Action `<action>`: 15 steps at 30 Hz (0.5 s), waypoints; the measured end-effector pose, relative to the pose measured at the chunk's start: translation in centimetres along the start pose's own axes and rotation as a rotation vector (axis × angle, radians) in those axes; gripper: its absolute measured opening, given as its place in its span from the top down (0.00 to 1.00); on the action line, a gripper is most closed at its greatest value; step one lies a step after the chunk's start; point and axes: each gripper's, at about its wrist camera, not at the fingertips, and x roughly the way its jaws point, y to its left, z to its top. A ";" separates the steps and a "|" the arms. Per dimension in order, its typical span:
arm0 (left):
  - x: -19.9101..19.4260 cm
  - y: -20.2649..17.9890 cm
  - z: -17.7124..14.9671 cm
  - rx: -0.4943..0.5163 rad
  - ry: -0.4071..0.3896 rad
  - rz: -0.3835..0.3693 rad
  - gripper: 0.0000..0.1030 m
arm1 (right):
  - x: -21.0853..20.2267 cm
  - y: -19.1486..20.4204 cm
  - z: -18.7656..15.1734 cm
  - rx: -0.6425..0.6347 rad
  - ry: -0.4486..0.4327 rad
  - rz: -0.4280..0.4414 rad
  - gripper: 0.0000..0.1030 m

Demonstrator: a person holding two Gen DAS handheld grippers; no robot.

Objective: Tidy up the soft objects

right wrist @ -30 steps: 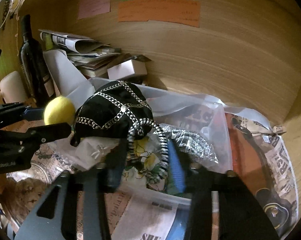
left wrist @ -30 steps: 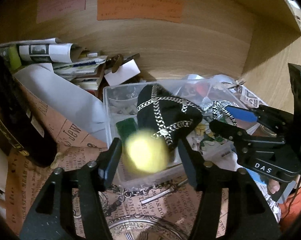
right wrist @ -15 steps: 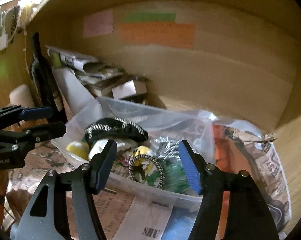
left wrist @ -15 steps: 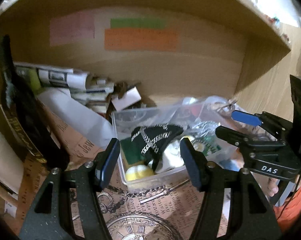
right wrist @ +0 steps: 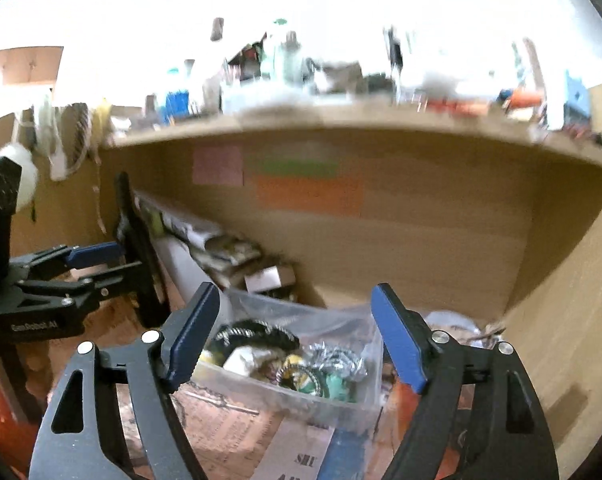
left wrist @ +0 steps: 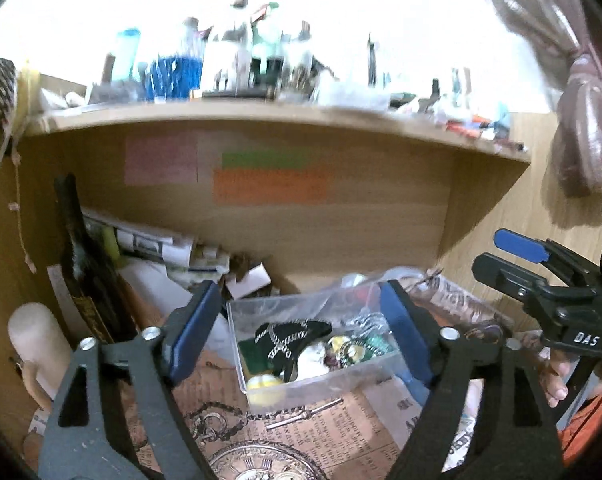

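The left claw [left wrist: 301, 328] stands wide and holds nothing, its blue pads framing the clear plastic bin [left wrist: 313, 380] that sits ahead and below it on the paper-covered worktop [left wrist: 341, 432]. The right claw [right wrist: 297, 336] is just as wide and just as empty, and it frames the same bin [right wrist: 301, 396] from the other side.

Inside the bin lie the soft things: a yellow ball [left wrist: 264, 383] tucked in the near left corner, and a black chain-trimmed pouch [left wrist: 293, 332] draped over the middle of the heap (its long side runs roughly across the bin, left to right). In the right view the pouch [right wrist: 257, 332] lies toward the left end, with silvery and green oddments to its right.

Judging by this, the ball is the left claw's business, since it lies on that side and nearest that claw; any further reach means going forward and down.

Beyond the bin are a dark bottle [left wrist: 85, 272], stacked papers, and coloured notes on the shelf's back wall.
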 end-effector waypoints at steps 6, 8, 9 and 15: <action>-2.7 -0.9 0.4 0.012 -0.071 0.013 0.04 | -2.5 0.4 0.3 0.020 -0.063 -0.002 0.11; -3.3 -1.1 0.3 0.015 -0.080 0.010 0.03 | -2.9 0.5 0.2 0.030 -0.070 -0.005 0.06; -3.5 -1.1 0.3 0.014 -0.082 0.009 0.02 | -3.1 0.5 0.1 0.038 -0.074 -0.007 0.05; -4.2 -1.3 0.1 0.008 -0.089 0.006 0.01 | -4.0 0.6 -0.4 0.056 -0.082 -0.006 0.00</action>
